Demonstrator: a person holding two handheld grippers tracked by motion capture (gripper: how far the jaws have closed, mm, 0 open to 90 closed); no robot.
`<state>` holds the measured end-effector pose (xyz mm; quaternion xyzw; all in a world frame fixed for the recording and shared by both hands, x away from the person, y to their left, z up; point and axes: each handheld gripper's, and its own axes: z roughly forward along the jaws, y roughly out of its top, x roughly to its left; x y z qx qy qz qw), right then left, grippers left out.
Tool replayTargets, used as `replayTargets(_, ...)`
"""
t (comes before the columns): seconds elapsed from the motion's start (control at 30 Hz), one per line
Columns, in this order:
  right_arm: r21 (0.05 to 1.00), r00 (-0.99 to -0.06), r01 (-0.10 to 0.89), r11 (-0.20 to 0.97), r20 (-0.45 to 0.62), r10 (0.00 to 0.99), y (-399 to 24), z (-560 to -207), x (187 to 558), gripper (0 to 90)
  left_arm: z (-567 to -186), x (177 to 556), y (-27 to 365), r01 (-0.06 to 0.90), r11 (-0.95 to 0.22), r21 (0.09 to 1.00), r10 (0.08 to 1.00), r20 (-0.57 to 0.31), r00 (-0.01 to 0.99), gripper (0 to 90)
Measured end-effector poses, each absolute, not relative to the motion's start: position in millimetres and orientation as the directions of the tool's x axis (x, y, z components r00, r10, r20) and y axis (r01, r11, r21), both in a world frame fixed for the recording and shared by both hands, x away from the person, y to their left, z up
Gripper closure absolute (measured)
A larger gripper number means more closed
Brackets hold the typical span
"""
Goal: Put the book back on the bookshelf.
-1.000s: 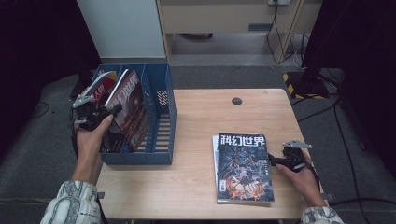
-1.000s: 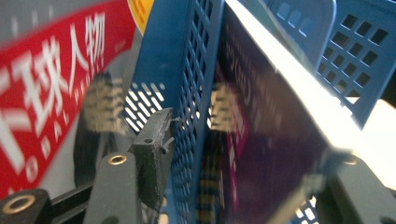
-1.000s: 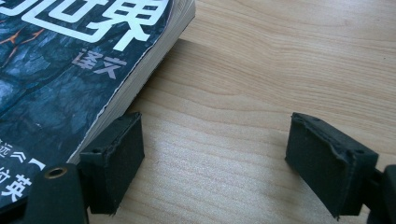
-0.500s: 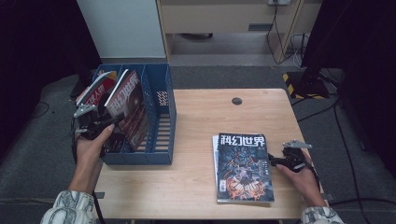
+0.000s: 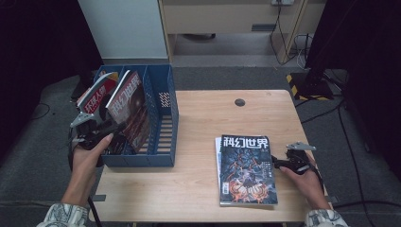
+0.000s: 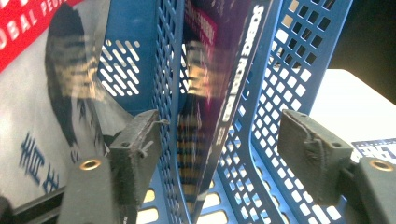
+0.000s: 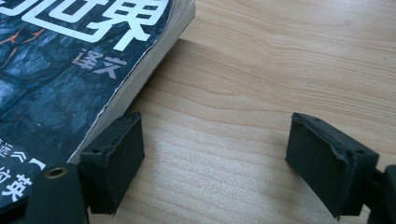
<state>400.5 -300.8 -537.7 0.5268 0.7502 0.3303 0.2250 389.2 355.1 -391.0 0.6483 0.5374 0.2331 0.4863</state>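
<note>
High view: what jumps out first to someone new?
The blue file rack at the table's left edge, with two magazines leaning in its compartments; the left gripper sits at the dark-covered one, its jaws just opening and the pads off it. Next, the dark magazine stack lying flat at front right of the wooden table, with the right gripper open at its right edge.

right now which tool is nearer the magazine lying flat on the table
Right. The right tool sits at the flat magazine's right edge; the left tool is across the table at the blue rack.
</note>
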Motion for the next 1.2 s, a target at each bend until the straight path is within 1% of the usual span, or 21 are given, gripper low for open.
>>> replayTargets(0.27, 0.734, -0.339, 0.641, 0.224, 0.010, 0.941, -300.6, -537.9, 400.3, 19.1, -391.6, 379.3, 354.4, 0.474, 0.024, 0.880, 0.907, -0.219, 0.360, 25.8)
replayTargets(0.47, 0.734, -0.339, 0.641, 0.223, 0.010, 0.941, -300.6, -537.9, 400.3, 19.1, -395.4, 375.0, 347.3, 0.479, -0.003, 0.878, 0.882, -0.223, 0.414, 21.0)
replayTargets(0.77, 0.734, -0.339, 0.641, 0.223, 0.010, 0.941, -300.6, -537.9, 400.3, 19.1, -397.1, 373.7, 323.8, 0.477, -0.051, 0.877, 0.842, -0.219, 0.492, 15.4)
replayTargets(0.87, 0.734, -0.339, 0.641, 0.223, 0.010, 0.941, -300.5, -537.9, 400.3, 19.1, -399.8, 375.8, 313.8, 0.482, -0.054, 0.874, 0.823, -0.235, 0.518, 14.9)
replayTargets(1.2, 0.731, -0.335, 0.646, 0.221, 0.011, 0.942, -300.7, -537.8, 400.4, 17.8, -407.9, 386.6, 284.6, 0.479, -0.084, 0.874, 0.794, -0.232, 0.562, 12.7)
